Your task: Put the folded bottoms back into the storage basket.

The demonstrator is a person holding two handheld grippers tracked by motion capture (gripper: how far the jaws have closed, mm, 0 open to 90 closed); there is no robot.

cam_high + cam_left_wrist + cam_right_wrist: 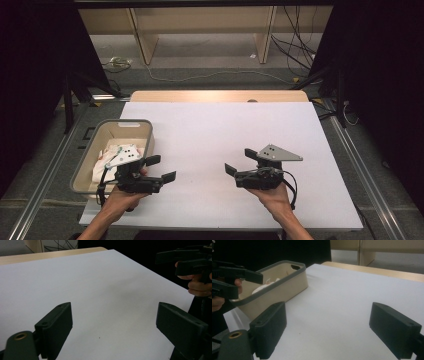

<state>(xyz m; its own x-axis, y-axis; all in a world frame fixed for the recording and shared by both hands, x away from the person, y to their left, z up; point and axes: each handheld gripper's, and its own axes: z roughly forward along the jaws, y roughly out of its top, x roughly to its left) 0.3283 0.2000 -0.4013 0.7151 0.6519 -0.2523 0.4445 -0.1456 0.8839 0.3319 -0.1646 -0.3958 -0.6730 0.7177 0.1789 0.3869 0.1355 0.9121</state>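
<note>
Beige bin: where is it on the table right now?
High view: the beige bin sits at the white table's left edge, beside the left claw, white cloth inside.

Two grippers: left gripper (164, 168), right gripper (240, 161). One bin (88, 159). One white cloth bundle (104, 162) inside. One table (215, 135).
</note>
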